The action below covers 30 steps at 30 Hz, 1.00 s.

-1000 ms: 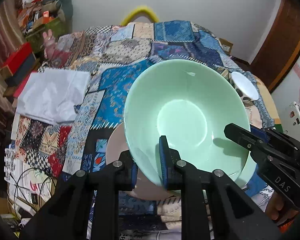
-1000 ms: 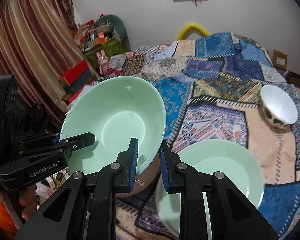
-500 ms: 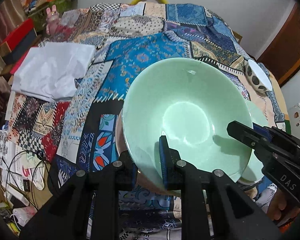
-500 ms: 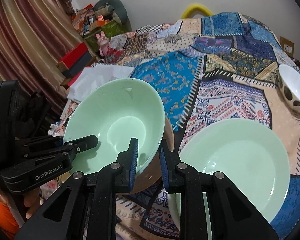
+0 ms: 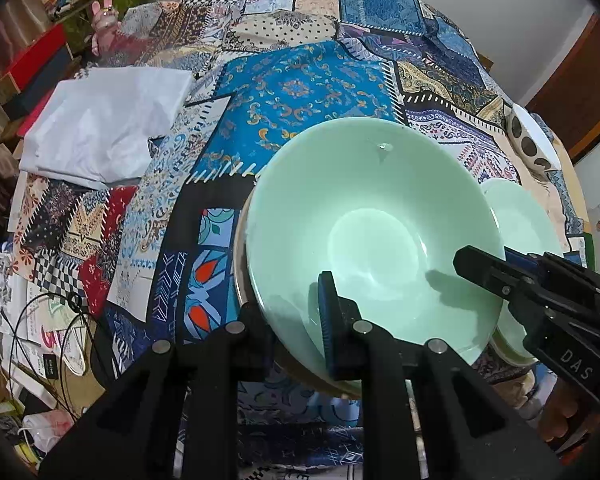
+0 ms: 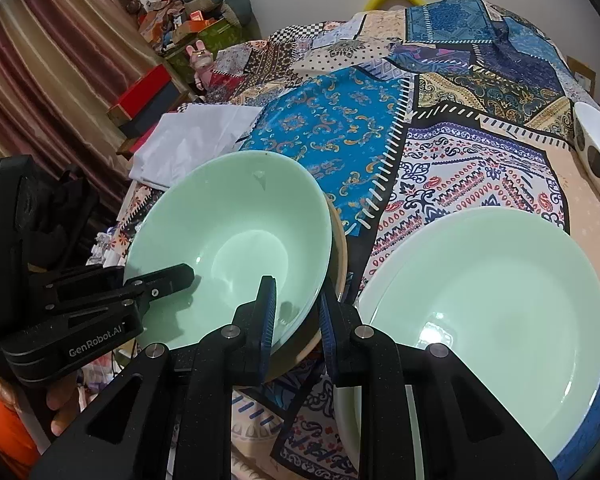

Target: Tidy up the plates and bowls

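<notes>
Green bowl (image 5: 372, 232) sits gripped on two sides, tilted over a tan bowl (image 6: 337, 256) whose rim peeks out beneath it, above the patchwork quilt (image 5: 300, 92). Left claw (image 5: 296, 320) is clamped tight on the near rim, one blue pad inside the bowl, the other hidden under the outside wall. Right claw (image 6: 296, 320) pinches the opposite rim the same way, its inner pad against the green glaze. Just beside the bowls lies a green plate (image 6: 488, 300), flat on the quilt. Farther off, at the quilt's edge, rests a white spotted bowl (image 6: 598, 148). A folded white cloth (image 5: 104, 124) lies well apart on the other side.
</notes>
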Motion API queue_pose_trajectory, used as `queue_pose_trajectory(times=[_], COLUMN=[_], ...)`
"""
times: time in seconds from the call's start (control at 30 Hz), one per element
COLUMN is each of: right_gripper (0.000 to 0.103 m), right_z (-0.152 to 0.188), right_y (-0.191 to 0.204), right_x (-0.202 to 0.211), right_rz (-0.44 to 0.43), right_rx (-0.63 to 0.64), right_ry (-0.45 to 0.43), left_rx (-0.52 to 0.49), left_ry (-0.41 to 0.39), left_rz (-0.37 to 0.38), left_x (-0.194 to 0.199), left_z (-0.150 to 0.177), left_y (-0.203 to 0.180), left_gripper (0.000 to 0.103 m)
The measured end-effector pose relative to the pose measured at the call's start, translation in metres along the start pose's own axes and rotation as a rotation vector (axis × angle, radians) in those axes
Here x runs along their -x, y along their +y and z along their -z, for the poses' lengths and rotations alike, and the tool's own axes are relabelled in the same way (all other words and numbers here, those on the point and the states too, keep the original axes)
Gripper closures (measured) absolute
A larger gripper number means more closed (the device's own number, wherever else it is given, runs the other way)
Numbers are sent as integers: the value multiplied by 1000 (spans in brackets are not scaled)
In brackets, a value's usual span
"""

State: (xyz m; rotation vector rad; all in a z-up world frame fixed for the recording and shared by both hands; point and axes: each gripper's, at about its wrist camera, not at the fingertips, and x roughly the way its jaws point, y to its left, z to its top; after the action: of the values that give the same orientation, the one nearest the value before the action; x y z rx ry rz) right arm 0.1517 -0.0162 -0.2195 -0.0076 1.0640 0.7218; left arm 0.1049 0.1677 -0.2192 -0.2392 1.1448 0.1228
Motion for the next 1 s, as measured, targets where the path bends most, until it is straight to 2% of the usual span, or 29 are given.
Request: queue_pose_trajectory(times=[0.43, 0.53, 0.83, 0.9, 1.0], right_gripper=[81, 81, 81, 81, 81], right_z=[-2, 0, 3, 3, 3], right_y=[2, 2, -5, -7, -11], right_x=[4, 6, 8, 12, 18], right_rz=[5, 41, 19, 17, 15], right_rx=[40, 56, 49, 50, 45], right_ry=[16, 6, 2, -7, -16], left_rx=[-19, -7, -71, -73, -67], left_ry=[-3, 19, 12, 25, 44], left_rz=[-15, -16, -88, -89, -79], left_x=[-4, -9, -10, -10, -10], left_z=[0, 0, 0, -2, -4], left_y=[0, 0, -14, -14, -15], left_gripper=[84, 84, 84, 83, 74])
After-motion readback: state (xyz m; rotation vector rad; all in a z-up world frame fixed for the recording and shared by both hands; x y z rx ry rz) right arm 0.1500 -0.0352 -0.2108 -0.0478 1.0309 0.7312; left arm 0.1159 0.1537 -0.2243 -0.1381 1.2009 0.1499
